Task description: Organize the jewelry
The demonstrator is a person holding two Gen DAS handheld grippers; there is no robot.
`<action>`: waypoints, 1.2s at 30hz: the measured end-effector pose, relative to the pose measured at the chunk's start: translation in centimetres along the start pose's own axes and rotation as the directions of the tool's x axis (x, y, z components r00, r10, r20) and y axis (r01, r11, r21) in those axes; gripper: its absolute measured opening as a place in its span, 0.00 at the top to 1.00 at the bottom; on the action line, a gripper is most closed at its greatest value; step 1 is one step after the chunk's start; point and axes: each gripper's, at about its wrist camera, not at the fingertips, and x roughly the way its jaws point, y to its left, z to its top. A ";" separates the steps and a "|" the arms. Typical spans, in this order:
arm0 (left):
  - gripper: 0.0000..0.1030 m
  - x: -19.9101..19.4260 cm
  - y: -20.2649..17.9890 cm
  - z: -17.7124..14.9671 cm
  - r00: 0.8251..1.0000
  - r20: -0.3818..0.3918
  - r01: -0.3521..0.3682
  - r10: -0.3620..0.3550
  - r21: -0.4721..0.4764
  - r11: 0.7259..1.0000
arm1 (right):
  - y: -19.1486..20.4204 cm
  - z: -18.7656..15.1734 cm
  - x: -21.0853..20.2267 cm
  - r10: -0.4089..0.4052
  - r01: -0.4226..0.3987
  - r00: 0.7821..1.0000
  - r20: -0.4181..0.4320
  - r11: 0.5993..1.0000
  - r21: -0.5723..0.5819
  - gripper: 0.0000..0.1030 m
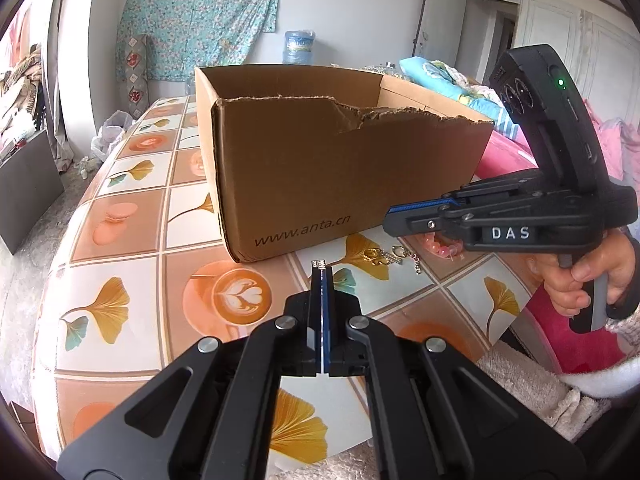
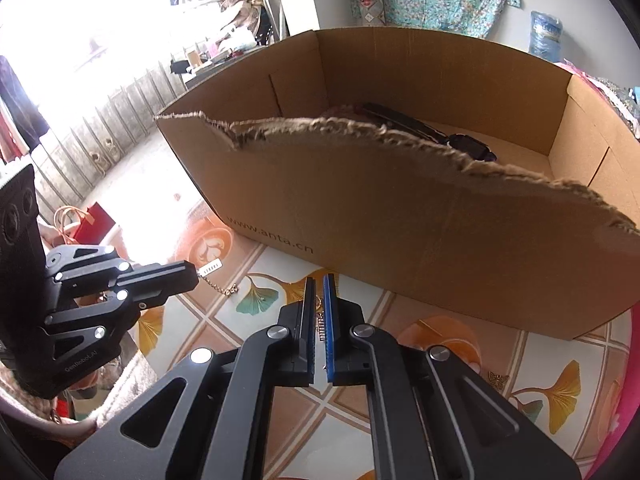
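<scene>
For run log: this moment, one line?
left gripper: shut on silver tagged chain | right gripper: shut, gold-silver charm between jaws | torn cardboard box behind

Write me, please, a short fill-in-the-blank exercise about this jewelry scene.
1. The web address printed on the cardboard box reads www.____.cn.
2. The left gripper is shut on a small silvery tag, from which a gold ____ hangs.
3. In the left wrist view, the pink bead bracelet lies on the table beneath the ____ gripper.
4. The top edge of the box's near wall is ____, not cleanly cut.

Missing words: anta; chain; right; torn
</scene>
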 end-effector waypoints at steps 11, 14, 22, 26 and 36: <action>1.00 -1.4 -0.8 0.1 1.000 0.024 -0.019 0.018 0.019 1.000 | 0.2 -1.0 -3.1 0.037 -0.037 0.999 0.031 0.999 0.025 0.93; 1.00 -1.0 -1.0 -0.1 1.000 0.018 -0.024 0.024 0.020 1.000 | 0.8 -2.0 -2.5 0.000 0.000 1.000 -0.010 1.000 -0.002 0.81; 1.00 -0.1 -0.9 -0.3 1.000 -0.010 -0.023 0.024 0.020 1.000 | 0.5 -3.3 -0.2 -0.108 0.109 0.991 -0.084 0.994 0.000 0.80; 1.00 0.3 -0.7 -0.3 1.000 -0.019 -0.024 0.024 0.010 1.000 | 1.2 -3.2 0.5 -0.142 0.138 0.986 -0.092 0.989 -0.047 0.82; 1.00 0.3 -0.8 -0.2 0.999 -0.019 -0.029 0.029 0.016 0.999 | -0.3 -3.0 -2.4 -0.031 0.033 0.999 -0.035 0.998 0.058 0.99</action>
